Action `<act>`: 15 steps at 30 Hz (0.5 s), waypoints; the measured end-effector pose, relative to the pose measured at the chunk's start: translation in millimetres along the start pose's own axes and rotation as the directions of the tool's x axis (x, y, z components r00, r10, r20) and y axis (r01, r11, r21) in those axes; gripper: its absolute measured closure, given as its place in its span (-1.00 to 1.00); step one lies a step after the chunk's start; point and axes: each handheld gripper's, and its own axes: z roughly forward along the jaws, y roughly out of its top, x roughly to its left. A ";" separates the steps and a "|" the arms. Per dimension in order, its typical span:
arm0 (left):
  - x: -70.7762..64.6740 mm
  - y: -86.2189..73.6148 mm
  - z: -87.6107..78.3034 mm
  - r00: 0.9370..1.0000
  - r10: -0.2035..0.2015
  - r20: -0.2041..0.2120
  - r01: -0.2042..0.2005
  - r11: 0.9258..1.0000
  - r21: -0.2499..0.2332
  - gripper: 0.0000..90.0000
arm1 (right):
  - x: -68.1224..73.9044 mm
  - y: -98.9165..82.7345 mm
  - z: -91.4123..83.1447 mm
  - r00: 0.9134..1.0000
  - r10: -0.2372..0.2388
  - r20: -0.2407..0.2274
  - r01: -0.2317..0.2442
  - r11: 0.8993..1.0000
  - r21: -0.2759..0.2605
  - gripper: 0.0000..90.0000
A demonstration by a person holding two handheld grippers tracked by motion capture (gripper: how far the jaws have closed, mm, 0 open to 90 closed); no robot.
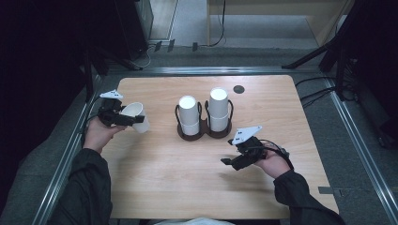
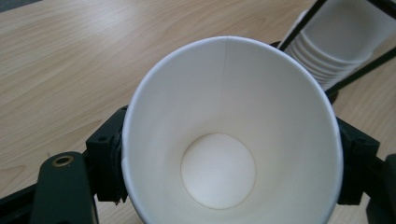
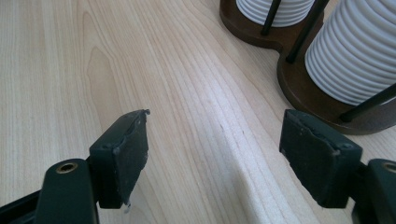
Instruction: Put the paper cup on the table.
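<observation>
Paper cup (image 1: 136, 117) in left hand-held gripper (image 1: 123, 117), cup holder (image 1: 203, 131) beside

A white paper cup (image 1: 136, 116) was clamped by its sides between the jaws of the left tongs (image 1: 133, 119), tipped on its side above the table's (image 1: 187, 178) left part, its open mouth toward the hand, inside empty and clean.
</observation>
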 end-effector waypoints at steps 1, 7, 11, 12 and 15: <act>1.9 -0.5 0.4 1.000 -0.003 -0.003 0.003 1.000 0.002 -0.56 | -0.2 -0.4 -0.1 1.000 -0.001 0.004 0.001 1.000 0.001 -0.47; 11.7 -4.3 3.7 0.998 -0.033 -0.052 0.034 0.999 0.006 -0.56 | 0.1 -1.8 -0.5 1.000 0.010 0.007 -0.010 1.000 0.006 -0.47; 18.2 -8.1 7.2 0.994 -0.061 -0.089 0.062 0.998 0.011 -0.57 | 0.6 -1.9 0.3 1.000 0.002 0.007 -0.002 1.000 0.009 -0.47; 19.2 -9.1 7.8 0.993 -0.063 -0.098 0.065 0.998 0.014 -0.57 | 1.0 -2.0 0.4 1.000 0.004 0.006 -0.004 1.000 0.010 -0.47; 22.2 -12.1 9.0 0.990 -0.067 -0.125 0.071 0.997 0.023 -0.58 | 1.1 -2.1 0.6 1.000 0.006 0.006 -0.006 1.000 0.014 -0.47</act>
